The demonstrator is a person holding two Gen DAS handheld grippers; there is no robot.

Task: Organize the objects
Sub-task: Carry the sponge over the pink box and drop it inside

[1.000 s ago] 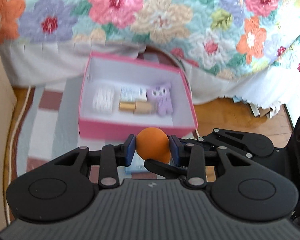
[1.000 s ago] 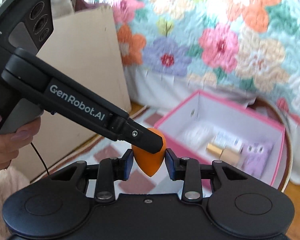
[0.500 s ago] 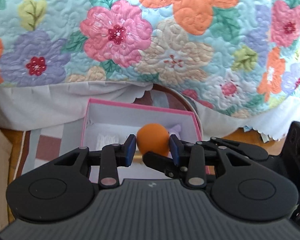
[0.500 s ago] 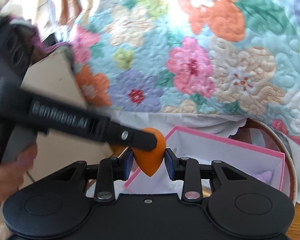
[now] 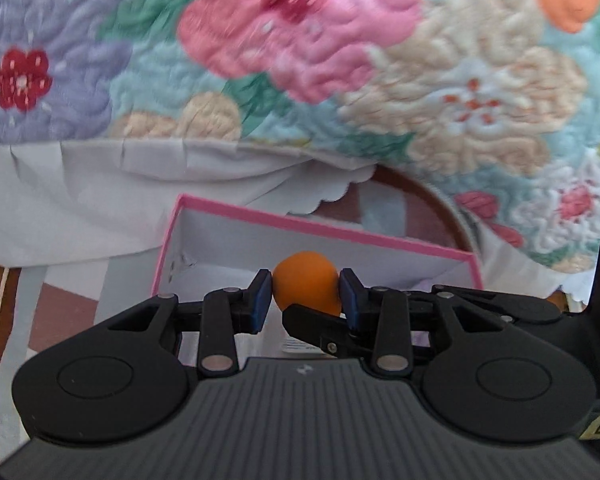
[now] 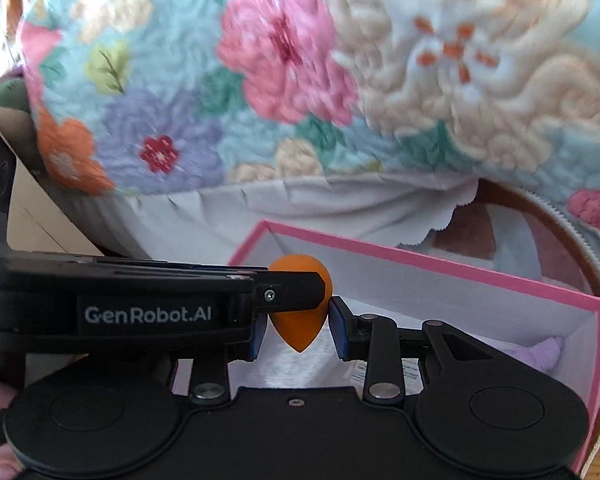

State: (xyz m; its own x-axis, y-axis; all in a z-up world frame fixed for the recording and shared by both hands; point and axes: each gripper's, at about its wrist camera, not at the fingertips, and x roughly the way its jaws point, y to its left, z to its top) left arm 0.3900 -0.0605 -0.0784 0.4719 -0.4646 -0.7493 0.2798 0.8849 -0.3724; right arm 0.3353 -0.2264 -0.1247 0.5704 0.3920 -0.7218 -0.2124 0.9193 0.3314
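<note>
Floor under me is wood, with a checked rug [image 5: 56, 312] of brown, grey and white squares on it. Behind the rug hangs a quilt [image 5: 300, 40] with big flowers, and its white scalloped edge [image 5: 100, 184] falls down to the rug. A beige board [image 6: 32, 216] stands at the left in the right wrist view.

On the rug stands a pink box [image 5: 300, 222] with white inside, its far wall just beside the quilt edge. In its right corner lies a purple soft thing [image 6: 540, 354], and white material [image 6: 300, 372] covers its floor near me; the rest is hidden by my tools.

My left gripper [image 5: 305, 294] and my right gripper [image 6: 298, 328] are both clenched on the same orange sponge [image 5: 305, 286], drop-shaped, point down. I hold it above the box, near its front wall. The left gripper crosses the right view from the left side and covers part of the sponge.
</note>
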